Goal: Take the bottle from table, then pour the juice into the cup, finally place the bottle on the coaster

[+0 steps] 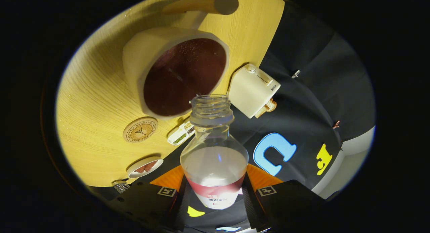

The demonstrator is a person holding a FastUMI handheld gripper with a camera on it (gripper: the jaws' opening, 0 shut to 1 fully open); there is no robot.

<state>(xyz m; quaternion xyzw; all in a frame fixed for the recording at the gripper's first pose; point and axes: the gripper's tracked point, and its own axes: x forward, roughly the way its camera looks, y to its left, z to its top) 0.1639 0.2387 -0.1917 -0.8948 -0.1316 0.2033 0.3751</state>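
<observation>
A clear plastic bottle (pixel 214 149) with a red and white label and no cap is held between my fingers, and my gripper (pixel 215 196) is shut on its lower body. The bottle is tipped, its open neck pointing toward a cream mug (pixel 144 58) on the wooden table (pixel 97 102). The mug holds dark red juice nearly to its brim. The bottle looks drained of juice, with a misty film inside. A round wooden coaster (pixel 140 129) lies on the table just beside the mug, nearer to my fingers.
A cream toaster (pixel 252 89) with bread in it stands at the table's edge beyond the bottle neck. A small white spice box (pixel 181 133), a round dish with a butterfly picture (pixel 145 168) and a wooden roller (pixel 205 4) also lie on the table.
</observation>
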